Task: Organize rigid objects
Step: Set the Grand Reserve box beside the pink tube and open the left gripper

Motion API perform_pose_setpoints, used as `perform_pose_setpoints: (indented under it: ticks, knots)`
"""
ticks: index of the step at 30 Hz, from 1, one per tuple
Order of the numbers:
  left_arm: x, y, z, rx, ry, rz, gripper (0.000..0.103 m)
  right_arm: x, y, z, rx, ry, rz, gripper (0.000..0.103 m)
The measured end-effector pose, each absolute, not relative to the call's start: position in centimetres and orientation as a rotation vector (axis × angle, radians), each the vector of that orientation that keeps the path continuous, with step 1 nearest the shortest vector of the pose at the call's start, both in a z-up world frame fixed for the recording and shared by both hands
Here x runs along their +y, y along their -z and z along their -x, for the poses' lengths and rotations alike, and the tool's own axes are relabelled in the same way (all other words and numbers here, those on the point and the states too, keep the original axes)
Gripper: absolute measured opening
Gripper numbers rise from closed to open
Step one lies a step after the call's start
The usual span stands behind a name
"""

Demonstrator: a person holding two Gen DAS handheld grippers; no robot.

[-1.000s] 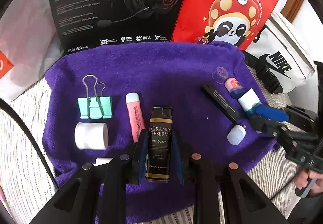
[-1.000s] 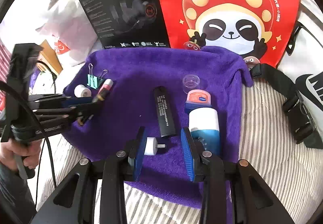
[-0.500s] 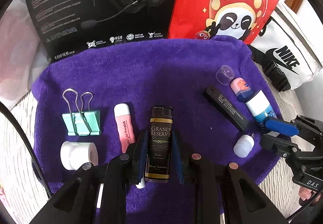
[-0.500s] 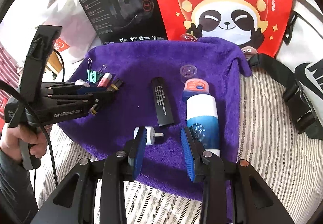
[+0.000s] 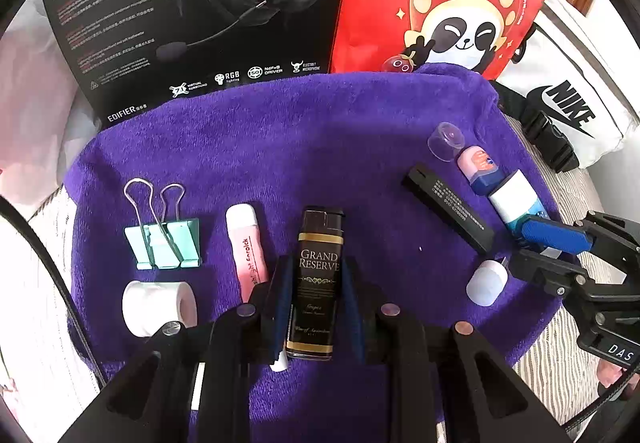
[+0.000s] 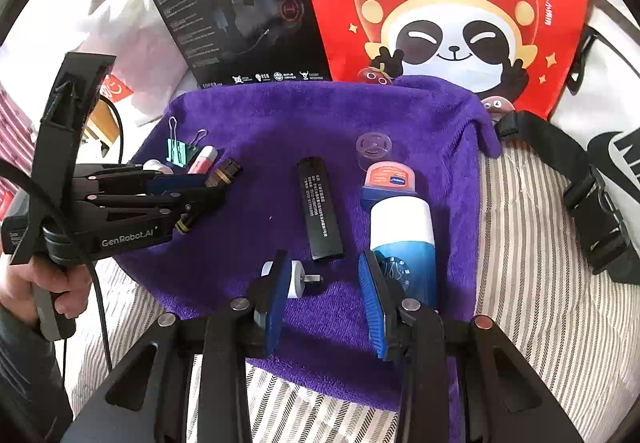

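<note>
Left wrist view looks down at a purple fleece towel [image 5: 304, 139] spread over a striped bedcover [image 6: 532, 263]. Here the left gripper [image 5: 316, 283] is clamped on a black rectangular lighter with gold "Grand Reserve" lettering [image 5: 318, 279], its blue-padded fingers [image 5: 282, 295] pressing both long sides, the lighter pointing away over the towel. Just left of it lies a pink lip-balm tube with a white cap [image 5: 247, 243], then a mint-green binder clip with wire handles [image 5: 162, 239], with a white roll of tape [image 5: 158, 305] in front of the clip. To the right a flat black stick with white print [image 5: 448, 213] lies at a slant, and beyond it a clear plastic cap [image 5: 445, 141], a small pink-lidded blue tin [image 5: 478, 167] and a blue bottle with a white cap [image 5: 516, 199] form a line.

Right wrist view shows the right gripper [image 6: 324, 299] with its jaws apart and nothing between them; a small white cylinder with a metal stub [image 6: 298, 278] rests on the towel touching the left finger's inner side, and the blue bottle lies just outside the right finger. Behind the towel stand a black headset box [image 6: 240, 15] and a red panda-print bag [image 6: 448, 11], with a white Nike bag [image 5: 568, 111] off to the right
</note>
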State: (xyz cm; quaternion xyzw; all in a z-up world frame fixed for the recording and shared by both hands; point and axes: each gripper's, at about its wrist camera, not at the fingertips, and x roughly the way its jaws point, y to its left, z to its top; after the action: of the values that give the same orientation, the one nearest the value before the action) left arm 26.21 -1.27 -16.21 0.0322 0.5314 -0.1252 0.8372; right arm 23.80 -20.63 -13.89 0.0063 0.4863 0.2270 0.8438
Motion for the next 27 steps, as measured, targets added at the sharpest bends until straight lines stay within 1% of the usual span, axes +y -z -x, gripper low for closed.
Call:
perform_pose_setpoints:
  ticks: [3, 10, 13, 14, 18, 19, 20, 22, 27]
  knots:
    - [-1.3, 16.2, -26.0, 1.122, 0.267, -0.070, 0.025, -20.7, 13.5, -23.5, 1.019, -0.483, -0.012, 0.035]
    - [-1.6, 16.2, -25.4, 1.127, 0.273, -0.082, 0.035, -21.1, 13.3, -22.5, 1.022, -0.474, 0.003, 0.036]
    - [-2.2, 16.3, -24.8, 1.135, 0.264, -0.110, 0.037, -21.3, 13.3, -22.2, 1.027, -0.465, -0.005, 0.037]
    - [-2.2, 16.3, -24.7, 1.140, 0.259, -0.111, 0.040, -21.5, 13.3, -22.1, 1.028, -0.464, -0.009, 0.037]
    - [-2.1, 16.0, -23.7, 1.144, 0.242, -0.088, 0.046, -21.7, 13.2, -21.4, 1.024, -0.471, -0.020, 0.045]
    - [-2.2, 15.9, -23.5, 1.143, 0.241, -0.087, 0.049, -21.6, 13.1, -21.2, 1.021, -0.468, -0.013, 0.047]
    - [-2.2, 15.7, -23.3, 1.141, 0.239, -0.086, 0.055, -21.6, 13.0, -21.0, 1.018, -0.468, -0.009, 0.049]
    - [-2.1, 15.4, -22.7, 1.139, 0.216, -0.085, 0.060, -21.5, 12.8, -20.6, 1.011, -0.462, -0.004, 0.054]
    - [-2.3, 14.6, -21.4, 1.129, 0.202, -0.093, 0.061, -21.7, 12.8, -20.2, 1.015, -0.462, -0.021, 0.055]
